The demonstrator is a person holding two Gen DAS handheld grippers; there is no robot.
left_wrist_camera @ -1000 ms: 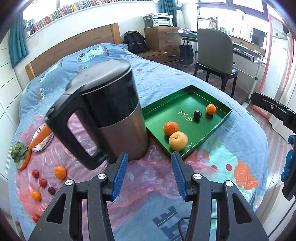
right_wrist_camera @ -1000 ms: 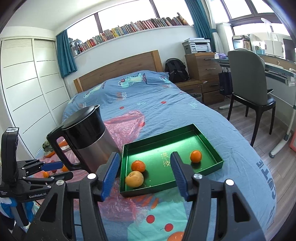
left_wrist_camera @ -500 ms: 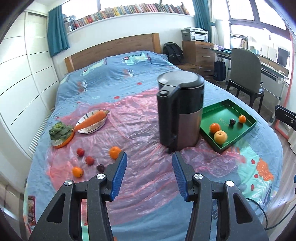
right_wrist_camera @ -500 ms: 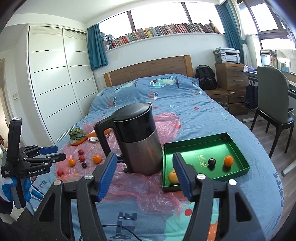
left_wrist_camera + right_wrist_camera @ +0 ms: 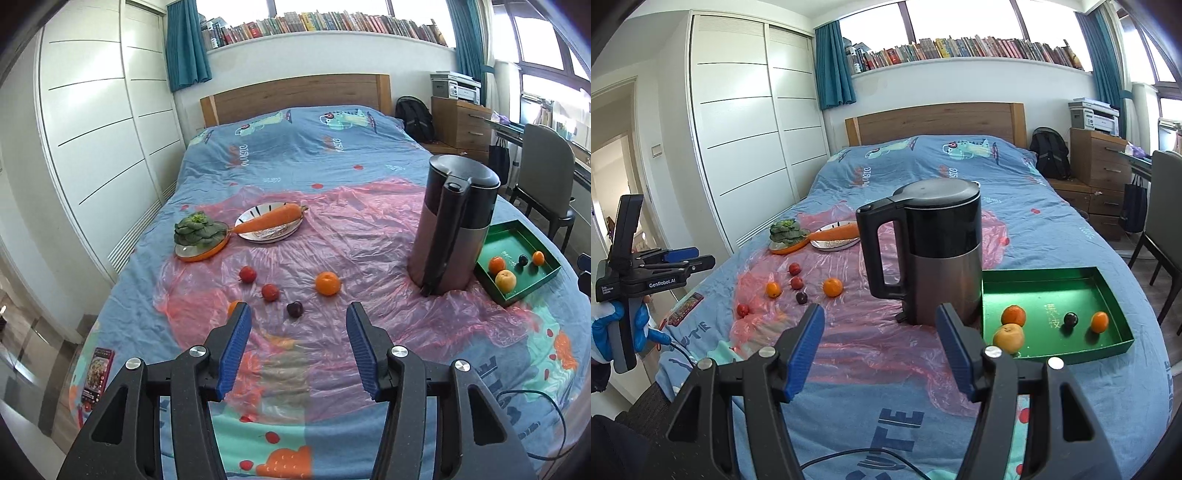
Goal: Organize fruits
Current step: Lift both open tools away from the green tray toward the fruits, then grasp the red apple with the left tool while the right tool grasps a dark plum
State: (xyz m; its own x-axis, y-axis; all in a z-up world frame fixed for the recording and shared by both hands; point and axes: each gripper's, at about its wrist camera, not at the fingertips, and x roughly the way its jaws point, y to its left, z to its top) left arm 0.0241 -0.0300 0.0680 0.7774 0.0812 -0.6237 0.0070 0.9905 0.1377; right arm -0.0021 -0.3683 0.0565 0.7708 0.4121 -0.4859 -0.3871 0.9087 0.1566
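A green tray (image 5: 1108,277) (image 5: 532,288) on the bed holds two oranges, a yellow pear-like fruit (image 5: 1008,338) and a dark plum (image 5: 1070,319). Loose fruit lies on pink plastic sheet: an orange (image 5: 327,283) (image 5: 832,287), a dark plum (image 5: 295,309), two red fruits (image 5: 247,274) (image 5: 270,292) and a small orange (image 5: 233,307). My left gripper (image 5: 298,334) is open and empty, just short of the loose fruit; it also shows in the right wrist view (image 5: 683,258). My right gripper (image 5: 879,334) is open and empty, before the kettle.
A black and steel kettle (image 5: 923,254) (image 5: 452,225) stands between the loose fruit and the tray. A plate with a carrot (image 5: 271,221) and an orange dish of greens (image 5: 199,236) sit further back. A phone (image 5: 96,374) lies at the bed's left edge.
Both grippers have pulled back and swung left, away from the tray and kettle. The left gripper now faces the loose fruit. Both stay open and empty.
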